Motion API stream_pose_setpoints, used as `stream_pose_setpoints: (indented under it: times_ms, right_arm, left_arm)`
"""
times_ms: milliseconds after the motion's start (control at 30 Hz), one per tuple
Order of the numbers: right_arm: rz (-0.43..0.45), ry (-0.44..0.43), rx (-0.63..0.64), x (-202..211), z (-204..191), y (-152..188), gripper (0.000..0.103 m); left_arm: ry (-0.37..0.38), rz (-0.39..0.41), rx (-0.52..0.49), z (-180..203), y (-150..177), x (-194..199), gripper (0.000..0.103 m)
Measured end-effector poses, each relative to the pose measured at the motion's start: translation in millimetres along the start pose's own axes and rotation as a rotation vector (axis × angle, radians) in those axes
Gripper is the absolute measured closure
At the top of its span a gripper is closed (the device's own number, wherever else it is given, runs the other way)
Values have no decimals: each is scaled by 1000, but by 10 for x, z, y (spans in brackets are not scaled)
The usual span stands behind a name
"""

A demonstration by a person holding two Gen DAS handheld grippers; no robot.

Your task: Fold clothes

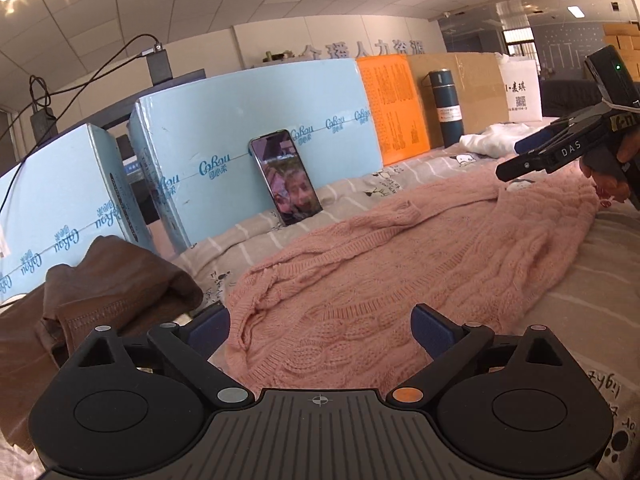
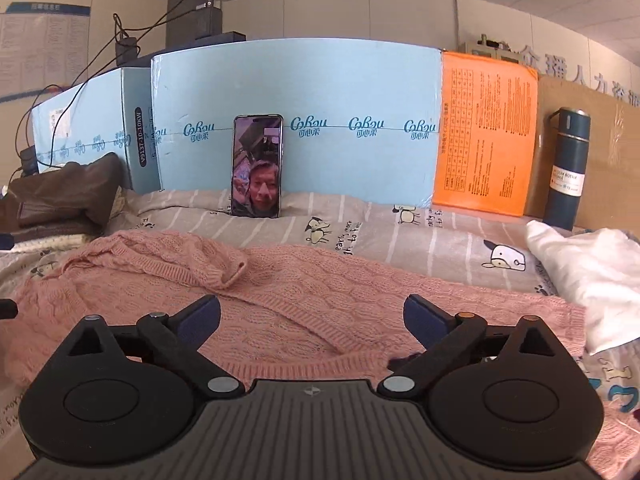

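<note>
A pink cable-knit sweater lies spread on the cartoon-print bed sheet, one sleeve folded across its body. It also shows in the right wrist view. My left gripper is open and empty, just above the sweater's near-left edge. My right gripper is open and empty, hovering over the sweater's near hem. In the left wrist view the right gripper hangs above the sweater's far right end.
Brown clothes are piled at the left. A white garment lies at the right. A phone leans on light blue boxes behind the bed. An orange box and a dark flask stand at the back right.
</note>
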State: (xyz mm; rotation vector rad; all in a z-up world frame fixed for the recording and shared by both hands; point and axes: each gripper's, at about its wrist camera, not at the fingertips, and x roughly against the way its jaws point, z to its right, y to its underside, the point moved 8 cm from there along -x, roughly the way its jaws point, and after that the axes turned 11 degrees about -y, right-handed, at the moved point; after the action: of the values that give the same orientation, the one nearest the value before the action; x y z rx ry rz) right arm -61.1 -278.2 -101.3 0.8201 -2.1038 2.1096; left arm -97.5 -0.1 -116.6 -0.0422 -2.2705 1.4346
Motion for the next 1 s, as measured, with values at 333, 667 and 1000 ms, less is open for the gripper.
stream_pose_setpoints:
  times_ms: [333,667,1000]
  right_arm:
    - [-220,-12,240,614,-51,640,4]
    - [-214,-198,302,276,-423,639,4]
    - [-158,25,169,421,307,589,8]
  left_arm:
    - [78,-86,-155,251,241,10,4]
    - [95,-20,-218,549,77,-159,4]
    - [-15,-112,10,31,91,-373,22]
